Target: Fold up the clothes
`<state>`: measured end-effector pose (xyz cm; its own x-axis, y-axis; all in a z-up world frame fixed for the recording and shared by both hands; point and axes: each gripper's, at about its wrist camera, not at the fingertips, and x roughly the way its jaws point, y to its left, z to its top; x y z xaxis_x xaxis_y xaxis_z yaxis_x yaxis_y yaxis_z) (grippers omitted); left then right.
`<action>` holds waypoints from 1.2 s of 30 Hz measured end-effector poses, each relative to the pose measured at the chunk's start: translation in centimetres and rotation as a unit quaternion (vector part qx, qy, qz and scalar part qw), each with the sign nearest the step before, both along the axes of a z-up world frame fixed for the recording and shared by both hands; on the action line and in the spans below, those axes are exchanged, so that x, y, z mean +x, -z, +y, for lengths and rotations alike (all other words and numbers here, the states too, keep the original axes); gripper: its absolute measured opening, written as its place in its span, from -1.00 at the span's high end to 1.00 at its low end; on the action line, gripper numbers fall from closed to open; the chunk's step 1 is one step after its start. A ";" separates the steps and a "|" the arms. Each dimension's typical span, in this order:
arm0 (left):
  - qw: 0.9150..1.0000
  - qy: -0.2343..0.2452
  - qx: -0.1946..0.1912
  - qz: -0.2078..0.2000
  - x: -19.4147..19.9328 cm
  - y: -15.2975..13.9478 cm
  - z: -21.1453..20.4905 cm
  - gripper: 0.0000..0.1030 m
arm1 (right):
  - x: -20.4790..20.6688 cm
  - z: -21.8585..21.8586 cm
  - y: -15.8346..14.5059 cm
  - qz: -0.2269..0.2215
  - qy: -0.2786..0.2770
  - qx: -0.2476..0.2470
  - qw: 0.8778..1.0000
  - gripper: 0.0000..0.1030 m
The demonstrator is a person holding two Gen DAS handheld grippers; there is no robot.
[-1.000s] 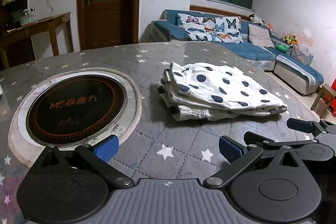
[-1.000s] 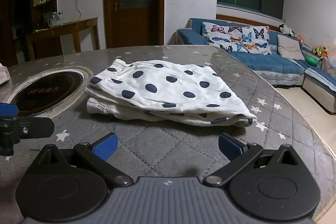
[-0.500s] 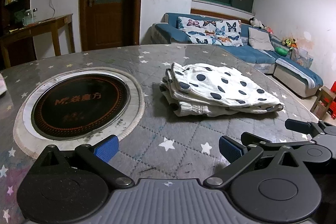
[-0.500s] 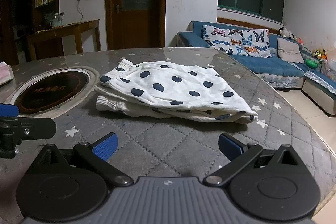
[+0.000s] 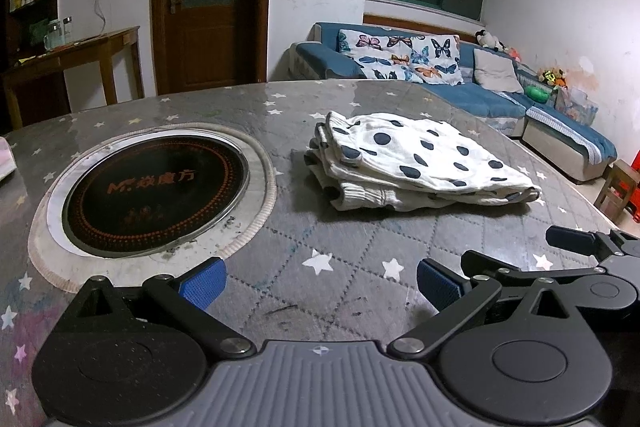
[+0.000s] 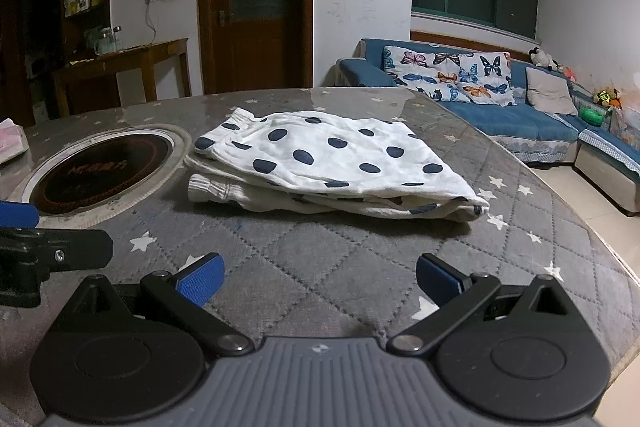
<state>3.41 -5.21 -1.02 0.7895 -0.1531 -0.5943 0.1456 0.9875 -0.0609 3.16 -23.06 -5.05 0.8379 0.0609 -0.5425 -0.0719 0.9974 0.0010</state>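
Note:
A white garment with dark blue dots (image 5: 416, 159) lies folded in a flat stack on the grey quilted table cover; it also shows in the right wrist view (image 6: 328, 163). My left gripper (image 5: 320, 285) is open and empty, low over the table, well short of the garment. My right gripper (image 6: 318, 281) is open and empty, in front of the garment's near edge. The right gripper's finger shows at the right of the left wrist view (image 5: 576, 243). The left gripper's finger shows at the left of the right wrist view (image 6: 52, 247).
A round black induction cooktop (image 5: 154, 191) is set into the table left of the garment. The table's curved edge (image 6: 600, 227) runs close on the right. A pink tissue pack (image 6: 12, 143) sits at far left. A blue sofa (image 5: 460, 87) stands behind.
Both grippers have pulled back a little from the folded garment, which now looks farther away. The garment has not moved. Both stay open.

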 end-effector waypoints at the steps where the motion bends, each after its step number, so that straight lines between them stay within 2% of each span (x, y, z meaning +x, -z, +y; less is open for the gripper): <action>1: 1.000 0.001 0.001 0.000 0.0 0.0 -0.1 -1.00 | 0.0 -0.1 0.0 0.000 0.001 0.001 1.000 -1.00; 36: 1.000 0.017 0.017 0.009 2.7 0.3 -1.5 -1.00 | 2.3 -1.1 0.3 0.011 0.015 0.010 1.000 -1.00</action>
<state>6.13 -6.74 -1.33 0.7732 -0.1600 -0.6136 0.1790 0.9834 -0.0308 5.42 -24.15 -5.39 0.8276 0.0467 -0.5594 -0.0416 0.9989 0.0217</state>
